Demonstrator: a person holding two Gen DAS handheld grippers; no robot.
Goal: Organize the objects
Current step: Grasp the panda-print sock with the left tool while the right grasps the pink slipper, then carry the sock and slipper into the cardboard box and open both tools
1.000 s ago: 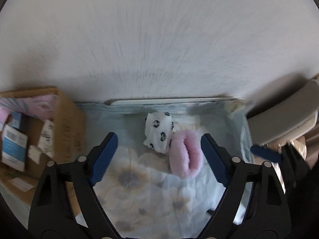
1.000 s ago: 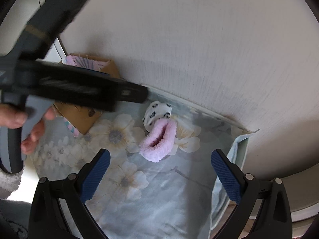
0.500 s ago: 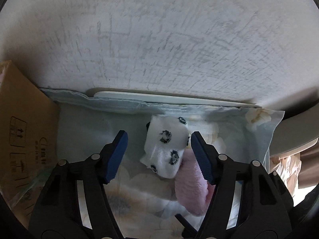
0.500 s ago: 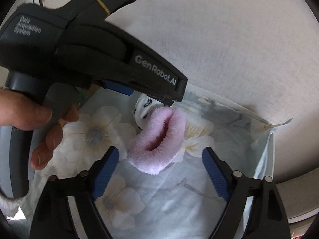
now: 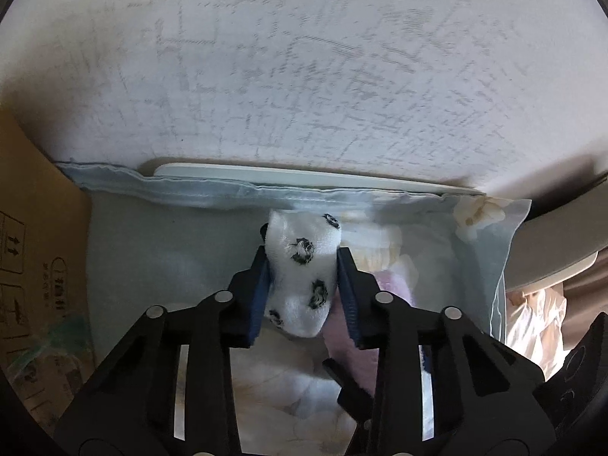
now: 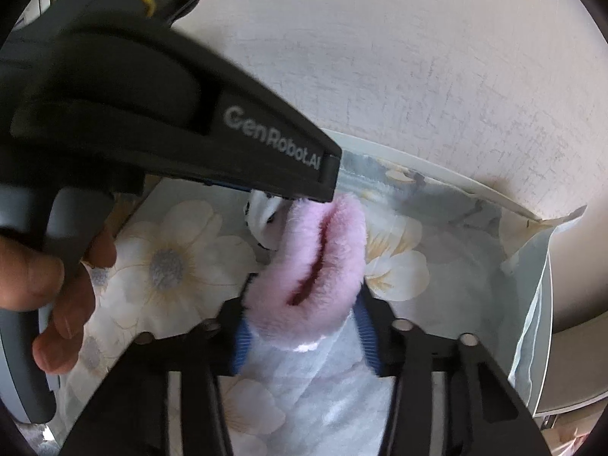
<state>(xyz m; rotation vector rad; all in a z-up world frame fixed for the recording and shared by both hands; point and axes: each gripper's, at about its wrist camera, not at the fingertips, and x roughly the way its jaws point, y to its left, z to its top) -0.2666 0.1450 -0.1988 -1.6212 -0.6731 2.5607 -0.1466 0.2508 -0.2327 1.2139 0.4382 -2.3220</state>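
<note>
A white sock with black spots [image 5: 302, 277] sits between the blue pads of my left gripper [image 5: 302, 262], which is shut on it; it also peeks out in the right wrist view [image 6: 264, 216]. A fluffy pink sock [image 6: 315, 262] lies beside it on the right and shows partly in the left wrist view [image 5: 391, 285]. My right gripper [image 6: 302, 296] is shut on the pink sock's near end. Both socks rest on a floral blue cloth [image 6: 171, 262].
A cardboard box [image 5: 41, 266] stands to the left of the cloth. A textured white wall [image 5: 304, 76] rises just behind the socks. The left gripper's black body and the hand holding it [image 6: 49, 277] fill the left of the right wrist view.
Both grippers moved forward to the socks and closed: the left onto the spotted white sock, the right onto the pink sock.
</note>
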